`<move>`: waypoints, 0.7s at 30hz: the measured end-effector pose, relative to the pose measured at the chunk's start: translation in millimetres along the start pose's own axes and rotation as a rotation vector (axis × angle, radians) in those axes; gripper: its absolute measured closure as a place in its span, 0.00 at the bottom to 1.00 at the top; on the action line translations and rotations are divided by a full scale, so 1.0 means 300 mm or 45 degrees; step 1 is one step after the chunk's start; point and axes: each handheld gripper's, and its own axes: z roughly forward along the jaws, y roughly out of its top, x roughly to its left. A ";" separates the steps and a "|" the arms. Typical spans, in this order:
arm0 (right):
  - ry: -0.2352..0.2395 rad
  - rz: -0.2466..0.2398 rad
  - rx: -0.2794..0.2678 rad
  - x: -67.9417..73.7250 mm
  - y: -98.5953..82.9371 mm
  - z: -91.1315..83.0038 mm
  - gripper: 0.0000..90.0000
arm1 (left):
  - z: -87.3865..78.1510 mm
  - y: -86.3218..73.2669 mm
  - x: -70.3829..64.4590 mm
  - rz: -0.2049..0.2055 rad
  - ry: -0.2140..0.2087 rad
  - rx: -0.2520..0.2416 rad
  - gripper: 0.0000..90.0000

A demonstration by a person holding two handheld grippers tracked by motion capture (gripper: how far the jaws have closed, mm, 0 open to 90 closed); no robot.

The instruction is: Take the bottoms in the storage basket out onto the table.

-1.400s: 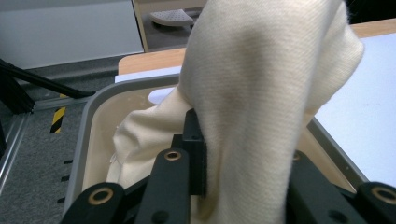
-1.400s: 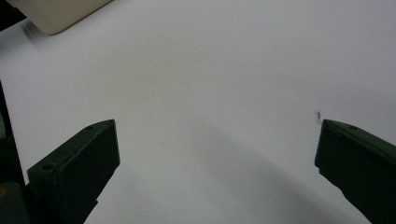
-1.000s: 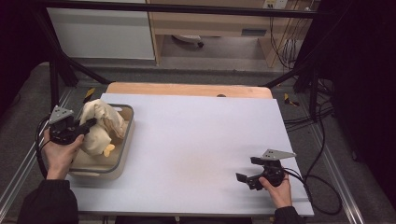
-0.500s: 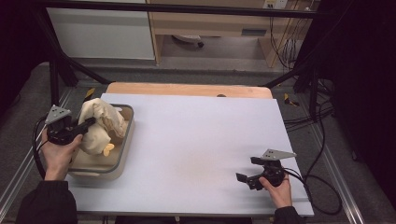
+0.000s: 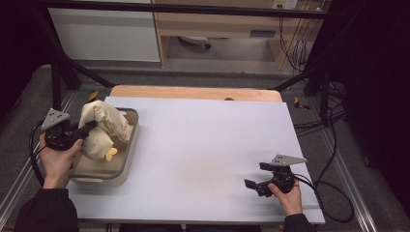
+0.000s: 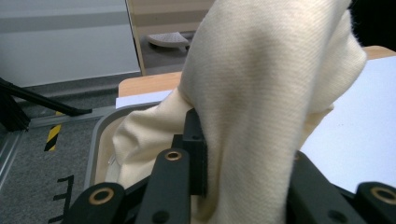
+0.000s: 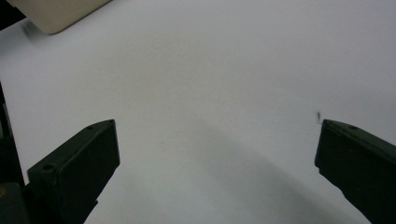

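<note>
Spanning the scene, white table point(image 5: 203, 145) carries a beige tray point(image 5: 126, 159) at its left edge. Cream cloth point(image 5: 104, 126), soft, limp, light, bunches above tray; best gripped at a thick fold. Left tool point(image 5: 83, 131) pinches it; right tool point(image 5: 255, 180) spread, empty, near right.

left hand-held gripper point(image 5: 88, 129): clamped, raised | right hand-held gripper point(image 5: 256, 177): jaws apart, low

cream cloth point(image 5: 104, 126), beige tray point(image 5: 126, 157), white table point(image 5: 212, 154).
</note>
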 end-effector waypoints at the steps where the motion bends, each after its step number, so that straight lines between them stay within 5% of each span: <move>1: -0.001 0.002 0.003 0.001 0.000 0.000 0.00 | -0.001 0.001 0.000 -0.001 0.000 -0.001 0.83; 21: 0.000 0.001 0.001 0.000 0.000 0.000 0.00 | -0.036 0.023 0.000 -0.010 -0.015 -0.051 0.83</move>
